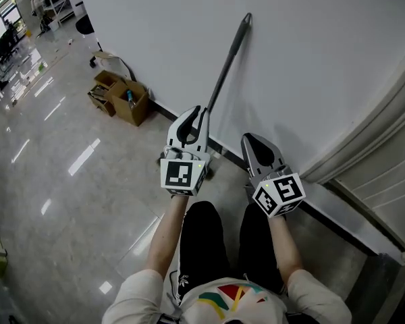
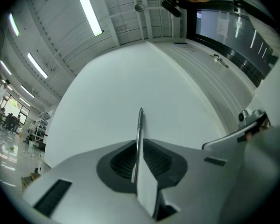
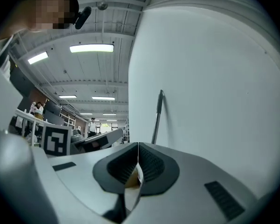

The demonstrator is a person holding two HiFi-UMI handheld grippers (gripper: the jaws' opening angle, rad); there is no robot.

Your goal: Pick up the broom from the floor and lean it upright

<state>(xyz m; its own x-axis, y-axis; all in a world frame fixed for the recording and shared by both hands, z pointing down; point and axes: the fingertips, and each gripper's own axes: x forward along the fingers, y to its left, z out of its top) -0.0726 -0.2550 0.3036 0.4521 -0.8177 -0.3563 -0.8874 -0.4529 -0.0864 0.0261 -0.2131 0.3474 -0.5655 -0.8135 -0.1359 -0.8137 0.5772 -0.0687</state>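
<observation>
Left hand-held gripper (image 1: 200, 111) is hovering close to the broom (image 1: 227, 65), jaws slightly parted and pinching nothing, while the right hand-held gripper (image 1: 250, 138) is showing jaws pressed together, empty. The broom is leaning upright against the white wall (image 1: 310, 59). Its handle (image 1: 217, 86) is looking stiff, light and smooth, likely favouring a mid-shaft grip.

Ceiling strip lights (image 3: 91, 48) shone brightly; the glossy floor (image 1: 54, 201) showed glare; the broom (image 3: 157, 118) cast a soft shadow; both gripper views bulged, corners black.
</observation>
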